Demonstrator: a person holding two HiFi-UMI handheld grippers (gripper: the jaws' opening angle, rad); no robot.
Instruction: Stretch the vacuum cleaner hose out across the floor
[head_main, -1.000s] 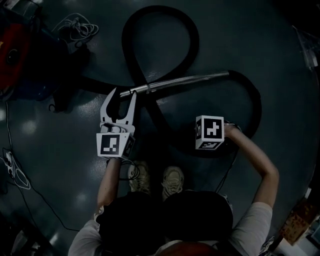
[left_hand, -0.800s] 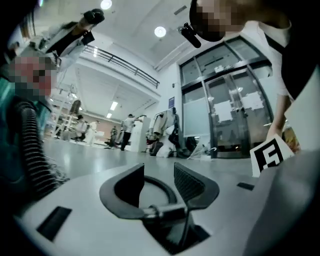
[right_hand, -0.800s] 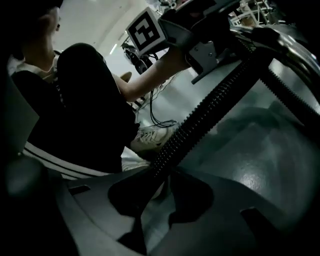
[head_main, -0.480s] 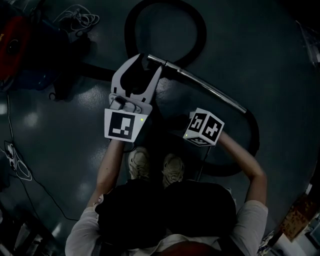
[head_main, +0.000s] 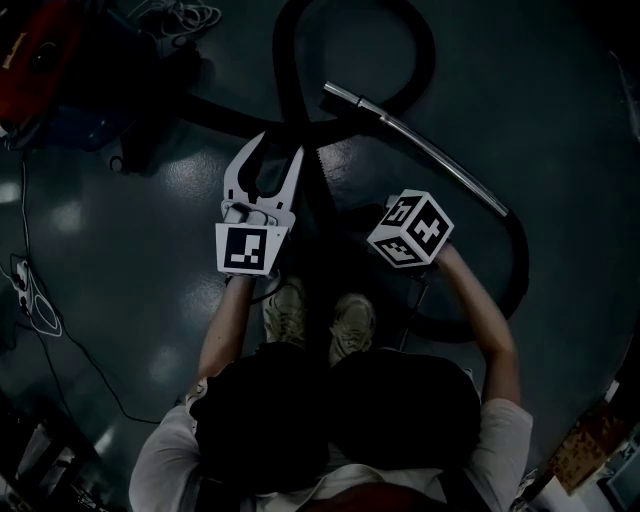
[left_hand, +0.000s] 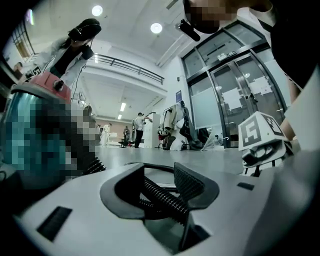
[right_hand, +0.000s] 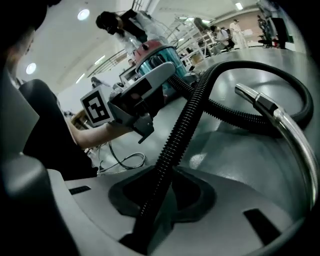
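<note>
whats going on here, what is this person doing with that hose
A person is working a vacuum cleaner hose with two handheld grippers. The left claw is closed on one ribbed stretch; the right claw has just been closing and now grips another. The hose lies looped on the floor, not yet stretched out, its metal wand beyond the claws.

Black hose (head_main: 431, 60) lies looped — metal wand (head_main: 430, 150) at its end.

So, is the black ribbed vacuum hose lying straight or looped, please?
Looped: the hose crosses itself into a ring at top and curves again at right.
</note>
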